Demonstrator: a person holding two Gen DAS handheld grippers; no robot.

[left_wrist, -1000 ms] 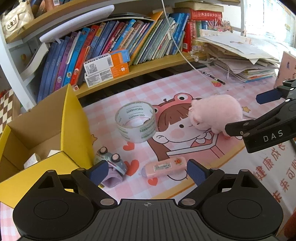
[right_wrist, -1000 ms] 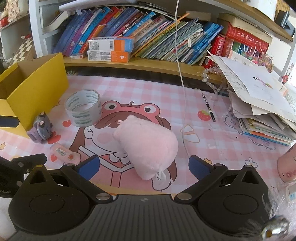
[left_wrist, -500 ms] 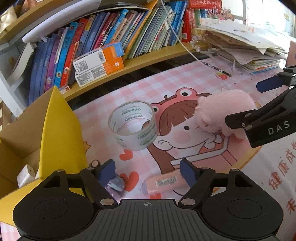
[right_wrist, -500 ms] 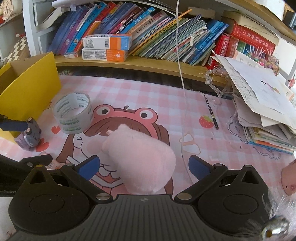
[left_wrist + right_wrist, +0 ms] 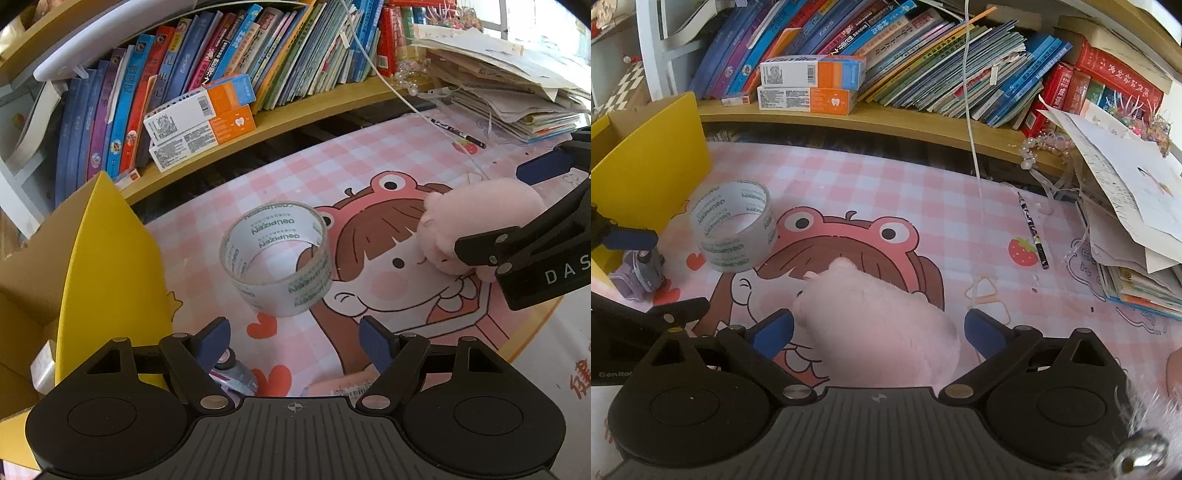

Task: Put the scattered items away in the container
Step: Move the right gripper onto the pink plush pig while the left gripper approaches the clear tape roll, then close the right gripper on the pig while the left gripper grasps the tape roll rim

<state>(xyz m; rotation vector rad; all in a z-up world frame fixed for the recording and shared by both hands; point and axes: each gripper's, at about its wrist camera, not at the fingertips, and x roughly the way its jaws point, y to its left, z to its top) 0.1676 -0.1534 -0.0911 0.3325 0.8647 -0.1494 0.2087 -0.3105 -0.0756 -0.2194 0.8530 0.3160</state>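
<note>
— Where do things stand?

— My left tool (image 5: 293,334) has been narrowing, jaws apart, nothing between them; the tape roll (image 5: 275,258) sits at twelve o'clock beyond it. My right tool (image 5: 879,328) gapes around the plush toy (image 5: 875,325), not yet pressing it, I judge.

— Risks?

— The plush may squash and slip out. The toy car (image 5: 641,271) beside the yellow box (image 5: 653,166), at nine o'clock, could roll if my left tool nudges it across the table (image 5: 923,192).

Pink checked mat (image 5: 886,184) — tape roll (image 5: 735,229), plush (image 5: 879,325), toy car (image 5: 641,275), pencil (image 5: 1032,230).
</note>
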